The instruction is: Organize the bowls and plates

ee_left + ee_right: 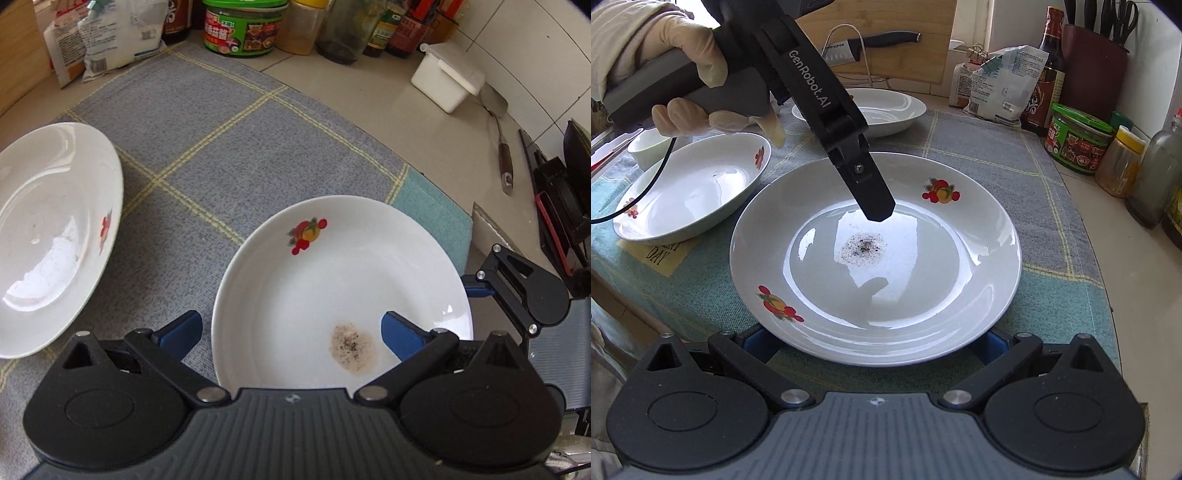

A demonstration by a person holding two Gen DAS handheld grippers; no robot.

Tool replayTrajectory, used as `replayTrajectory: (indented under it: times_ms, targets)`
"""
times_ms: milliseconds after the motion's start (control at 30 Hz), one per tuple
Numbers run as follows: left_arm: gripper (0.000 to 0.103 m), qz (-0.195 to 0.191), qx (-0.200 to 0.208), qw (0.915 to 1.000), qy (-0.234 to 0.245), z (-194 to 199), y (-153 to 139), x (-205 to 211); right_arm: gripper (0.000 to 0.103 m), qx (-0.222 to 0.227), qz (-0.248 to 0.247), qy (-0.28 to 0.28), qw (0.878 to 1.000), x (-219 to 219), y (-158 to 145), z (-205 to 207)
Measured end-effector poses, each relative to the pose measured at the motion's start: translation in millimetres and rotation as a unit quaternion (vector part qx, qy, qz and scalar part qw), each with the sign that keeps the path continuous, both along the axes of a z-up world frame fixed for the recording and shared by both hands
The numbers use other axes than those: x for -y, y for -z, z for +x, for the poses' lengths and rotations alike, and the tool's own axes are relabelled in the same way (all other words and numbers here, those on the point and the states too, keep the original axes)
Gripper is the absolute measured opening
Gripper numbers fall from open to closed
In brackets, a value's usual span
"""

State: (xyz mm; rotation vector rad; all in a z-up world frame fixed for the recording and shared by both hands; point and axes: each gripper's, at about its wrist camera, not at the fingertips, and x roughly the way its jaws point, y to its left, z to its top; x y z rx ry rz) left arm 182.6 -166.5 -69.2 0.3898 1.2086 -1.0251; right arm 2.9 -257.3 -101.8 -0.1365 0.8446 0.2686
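Right wrist view shows my right claw (875, 341) spread wide around the near rim of the soiled plate (875, 258), its blue fingers (759, 343) flanking the rim and partly tucked beneath it; I cannot tell whether they touch it yet. The plate sits flat on the grey checked cloth (1045, 173) towards the near edge of the bench (1137, 266), a dark speckled stain (863, 250) at its centre.

My left claw (291, 330) reaches in from the opposite side. In the left wrist view its fingers are apart: one blue finger (400, 334) rests over the plate's inside, the other stands off it over the cloth, so the rim lies between them, not yet pinched. I judge that both claws are bracketing the plate so it can be lifted level.

A clean plate (690, 188) lies just beside it towards the left edge, and a third plate (886, 107) farther back near the flour bags (1001, 85). Jars and bottles line the right edge (1078, 138), well apart from the plates. Stacking is presumably next; the stained one may belong on top.
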Motion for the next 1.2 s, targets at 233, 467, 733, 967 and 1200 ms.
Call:
replayTrajectory:
  times_ms: [233, 467, 733, 967, 1200]
  targets:
    - [0.102, -0.004, -0.019, 0.9994, 0.029, 3, 6, 6, 0.103, 0.003, 0.001, -0.003, 1.0, 1, 1, 0]
    - [0.102, -0.001, -0.033, 0.9988, 0.036, 11, 8, 7, 0.103, 0.017, 0.005, -0.007, 1.0, 3, 3, -4]
    - [0.102, 0.014, -0.034, 0.9955, 0.087, 8, 7, 14, 0.103, 0.009, 0.0, 0.002, 1.0, 0, 1, -5]
    - [0.099, 0.0, -0.078, 0.9937, 0.08, 19, 6, 16, 0.103, 0.01, 0.004, -0.023, 1.0, 5, 1, -3]
    - [0.099, 0.012, -0.093, 0.9926, 0.077, 22, 7, 19, 0.103, 0.016, 0.008, -0.043, 0.999, 12, 2, -1]
